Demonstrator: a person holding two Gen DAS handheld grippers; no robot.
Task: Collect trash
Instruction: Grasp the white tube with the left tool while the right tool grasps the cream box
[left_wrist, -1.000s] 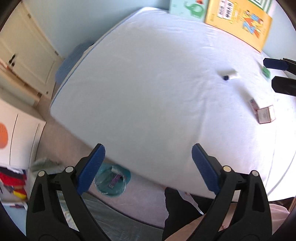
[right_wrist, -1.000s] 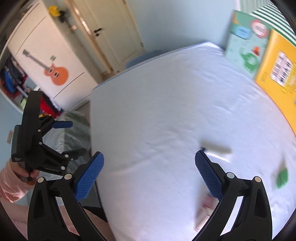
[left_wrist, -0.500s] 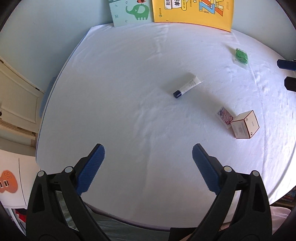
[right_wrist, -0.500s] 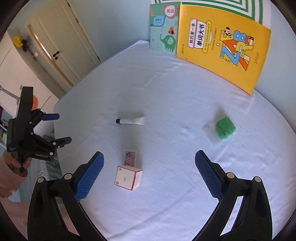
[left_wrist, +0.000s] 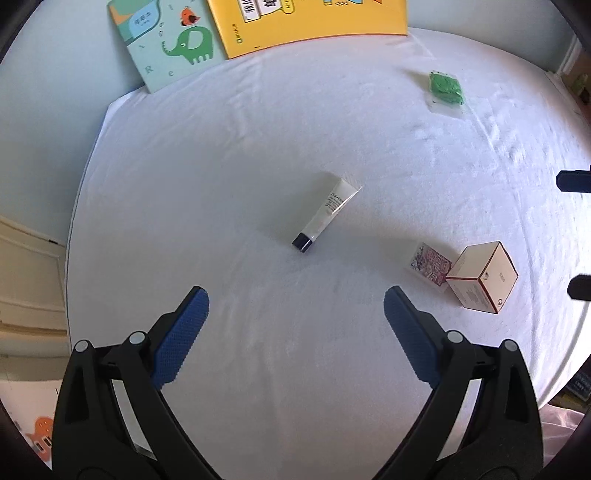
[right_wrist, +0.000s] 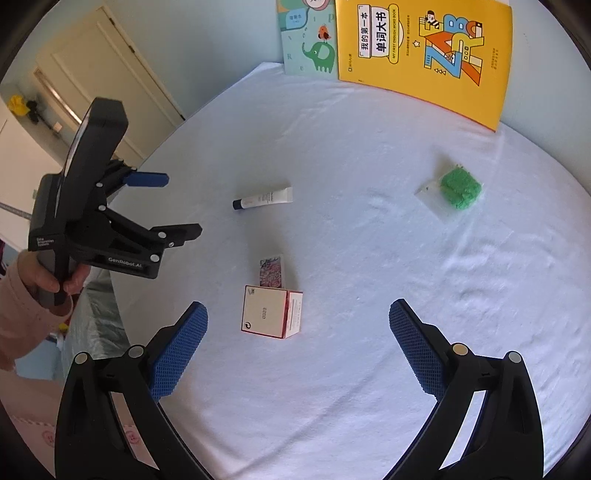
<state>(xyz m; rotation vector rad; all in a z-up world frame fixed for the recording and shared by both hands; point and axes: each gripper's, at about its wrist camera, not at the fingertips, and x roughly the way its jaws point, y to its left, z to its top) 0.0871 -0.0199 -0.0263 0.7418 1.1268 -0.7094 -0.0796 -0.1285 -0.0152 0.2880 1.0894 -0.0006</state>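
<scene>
Four pieces of litter lie on the white bed (left_wrist: 221, 155) (right_wrist: 369, 258). A white tube with a dark cap (left_wrist: 325, 212) (right_wrist: 263, 198) rests near the middle. A small patterned packet (left_wrist: 430, 263) (right_wrist: 272, 271) touches a white and red box (left_wrist: 482, 282) (right_wrist: 271, 311). Farther back lies a clear bag of green stuff (left_wrist: 445, 88) (right_wrist: 458, 189). My left gripper (left_wrist: 293, 317) (right_wrist: 181, 206) is open and empty, hovering short of the tube. My right gripper (right_wrist: 297, 332) is open and empty too, just in front of the box; its fingertips (left_wrist: 572, 181) show at the left view's right edge.
A yellow book (left_wrist: 310, 18) (right_wrist: 424, 51) and a teal elephant book (left_wrist: 170, 40) (right_wrist: 310, 40) lean on the wall behind the bed. A cream door (right_wrist: 107, 85) stands left. A hand in a pink sleeve (right_wrist: 26, 295) holds the left gripper by the bed's left edge (right_wrist: 122, 206).
Both views have swung from the bed's left side and floor onto the bed top. Both grippers have come closer to the litter and stayed open.
</scene>
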